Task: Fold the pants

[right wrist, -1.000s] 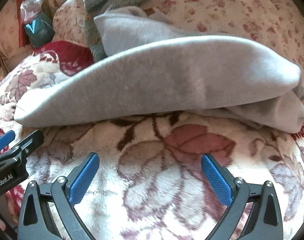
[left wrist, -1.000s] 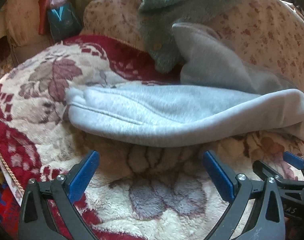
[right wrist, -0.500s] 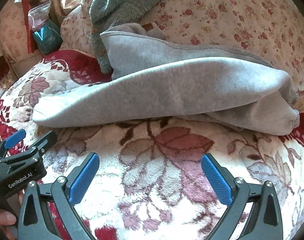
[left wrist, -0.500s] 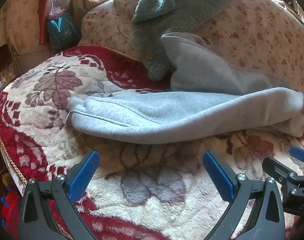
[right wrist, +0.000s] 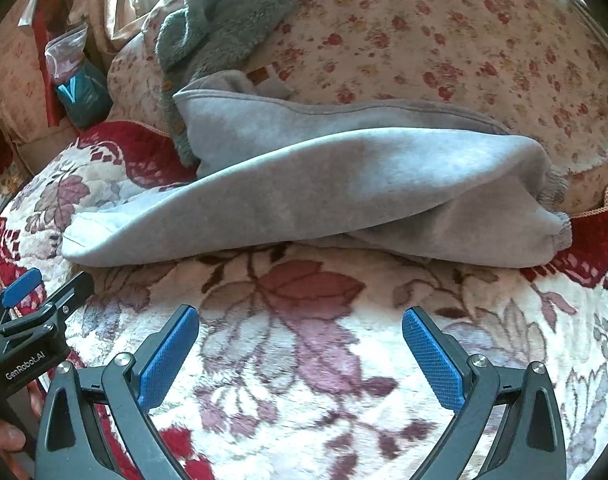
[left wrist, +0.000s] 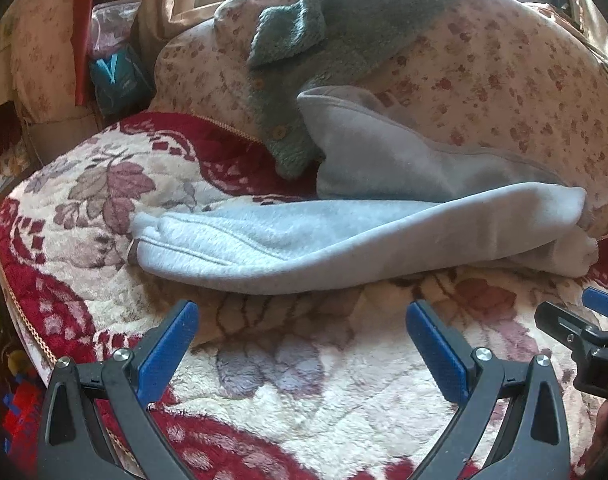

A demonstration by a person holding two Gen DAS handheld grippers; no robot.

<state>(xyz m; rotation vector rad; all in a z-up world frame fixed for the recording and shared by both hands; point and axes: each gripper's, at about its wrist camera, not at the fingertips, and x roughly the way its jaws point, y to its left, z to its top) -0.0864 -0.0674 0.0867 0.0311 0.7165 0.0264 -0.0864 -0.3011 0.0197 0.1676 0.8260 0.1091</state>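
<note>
We see the grey pants (left wrist: pixel 344 248) lying folded on the flowered blanket (left wrist: pixel 264 376), their long axis running across from left to right. One end, with its seam, points left (right wrist: pixel 88 240); the ribbed cuffs (right wrist: pixel 556 228) point right, one leg stacked on the other. A further grey layer of the pants rises behind, against the flowered cushion (left wrist: pixel 504 80). A green knitted cardigan (left wrist: pixel 344 20) with buttons drapes over that cushion, its lower edge touching the back left of the pants. Farther left of the pants sits a teal packet (left wrist: pixel 118 80).

In front of the pants our left gripper (left wrist: pixel 302 344) has its blue pads spread wide, holding nothing, over bare blanket. Our right gripper (right wrist: pixel 300 348) is likewise spread and holds nothing, also short of the pants. Each gripper shows at the edge of the other's view.
</note>
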